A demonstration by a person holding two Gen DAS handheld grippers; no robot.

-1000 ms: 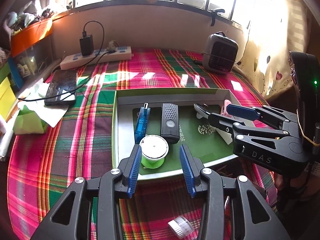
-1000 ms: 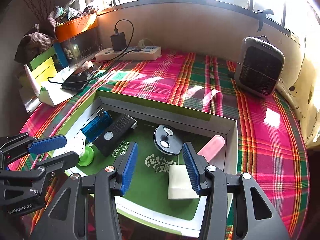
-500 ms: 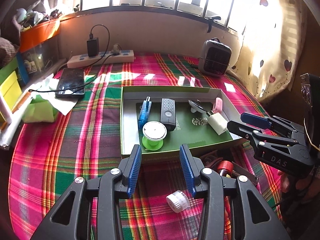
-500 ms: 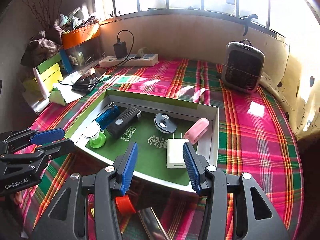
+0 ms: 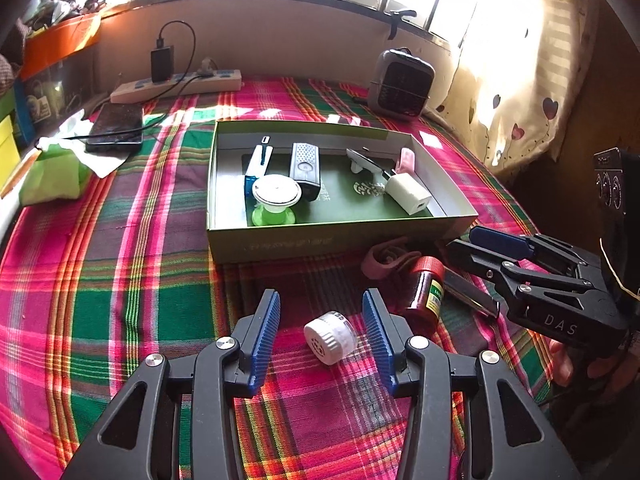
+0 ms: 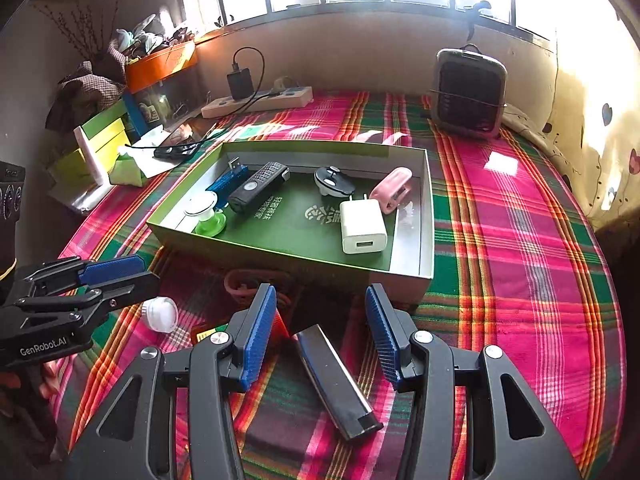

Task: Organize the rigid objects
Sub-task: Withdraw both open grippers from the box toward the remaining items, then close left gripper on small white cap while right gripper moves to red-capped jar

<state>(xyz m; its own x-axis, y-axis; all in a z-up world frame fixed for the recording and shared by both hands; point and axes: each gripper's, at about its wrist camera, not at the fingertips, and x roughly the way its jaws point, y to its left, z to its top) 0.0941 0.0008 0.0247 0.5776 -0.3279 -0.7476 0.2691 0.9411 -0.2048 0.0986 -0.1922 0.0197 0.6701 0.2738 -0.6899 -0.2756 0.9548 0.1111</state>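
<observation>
Left wrist view looks down between the left gripper [image 5: 320, 334], whose blue-padded jaws stand apart and have just been opening wider; a small white bottle [image 5: 330, 337] lies on its side on the plaid cloth [image 5: 100, 280] between the pads, touched by neither. Just to its right a dark brown bottle with a red cap [image 5: 424, 294] lies on the cloth, and beyond that a pink strap [image 5: 384, 258] sits curled against the near wall of the green box [image 5: 320, 240]. Inside the box, from left to right, lie a blue USB stick [image 5: 256, 164], a white-topped green spool [image 5: 276, 200], a black remote-like device [image 5: 306, 168], a black and white gadget [image 5: 368, 162], a white charger plug [image 5: 408, 194] and a pink clip [image 5: 406, 160]. From the right wrist view, the right gripper [image 6: 320, 334] hangs with its jaws apart and nothing pressed between them; a dark flat bar [image 6: 336, 380] lies on the cloth beneath and between the pads, slanting toward the lower right, apart from both. At the far side of the bed a small grey heater [image 6: 468, 92] stands near the wall, a white power strip [image 6: 260, 100] with a black adapter plugged in lies under the window, and a dark phone [image 5: 116, 124] rests on the cloth to the left of the box. At the right edge of the left view, part of a person's hand [image 5: 560, 360] shows under the right gripper's handle.
</observation>
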